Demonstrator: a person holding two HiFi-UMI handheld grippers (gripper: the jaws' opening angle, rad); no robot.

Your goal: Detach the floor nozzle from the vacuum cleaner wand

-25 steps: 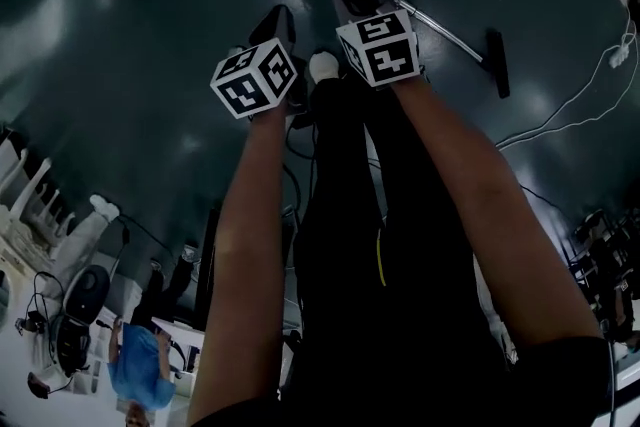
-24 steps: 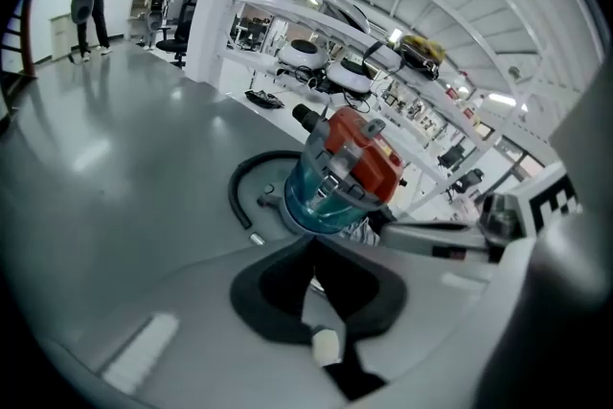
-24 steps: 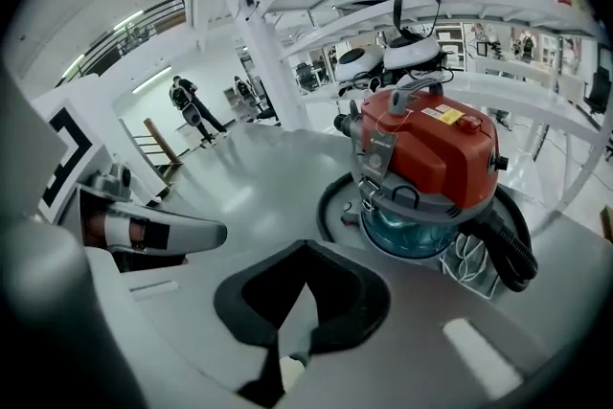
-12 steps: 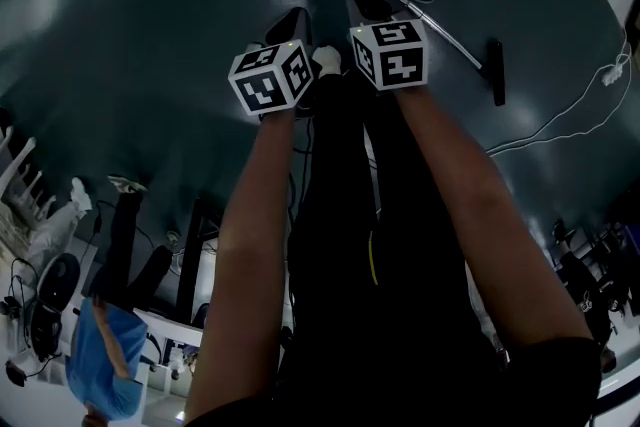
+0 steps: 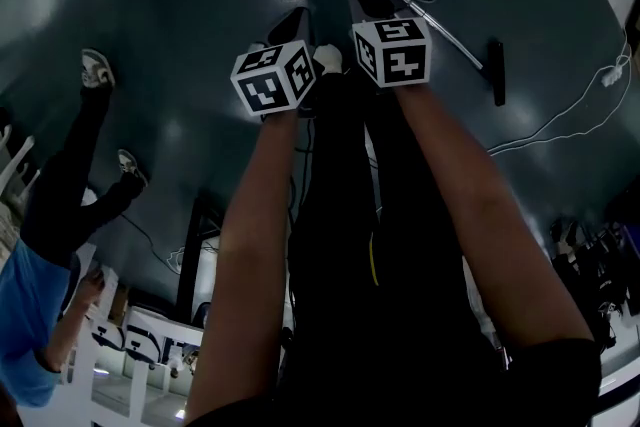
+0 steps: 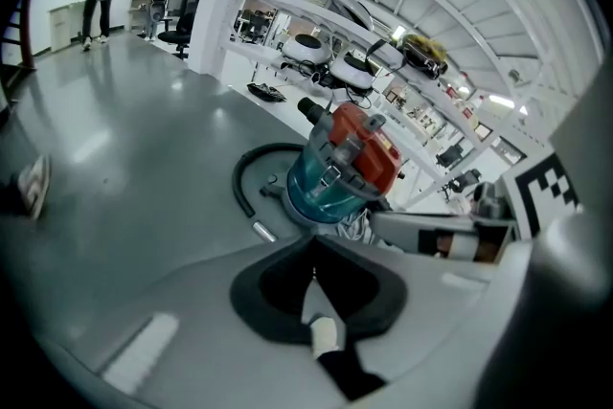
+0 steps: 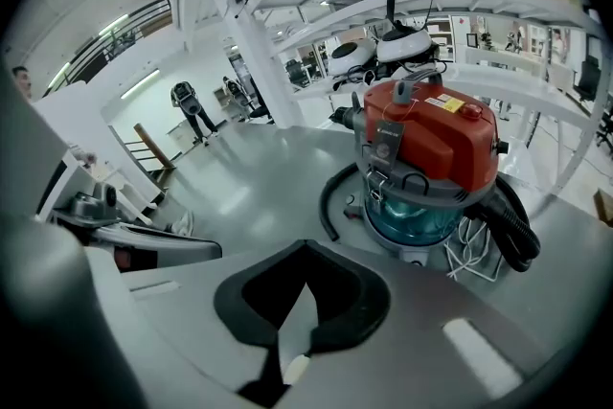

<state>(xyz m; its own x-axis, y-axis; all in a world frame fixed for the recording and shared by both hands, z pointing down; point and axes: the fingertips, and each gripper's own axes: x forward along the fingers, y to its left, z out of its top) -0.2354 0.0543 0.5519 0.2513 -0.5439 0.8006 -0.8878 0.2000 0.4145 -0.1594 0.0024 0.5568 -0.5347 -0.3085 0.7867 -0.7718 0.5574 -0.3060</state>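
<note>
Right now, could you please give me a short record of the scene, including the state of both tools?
left tool: shut, empty, held above the floor
right tool: shut, empty, beside the left tool
wand: lies on the floor ahead of the tools, untouched
nozzle: at the wand's right end, seemingly attached
vacuum: red top, clear blue bin, stands on the floor
hose: black, curves round the vacuum's base
bystander: blue top, at the head view's left edge
</note>
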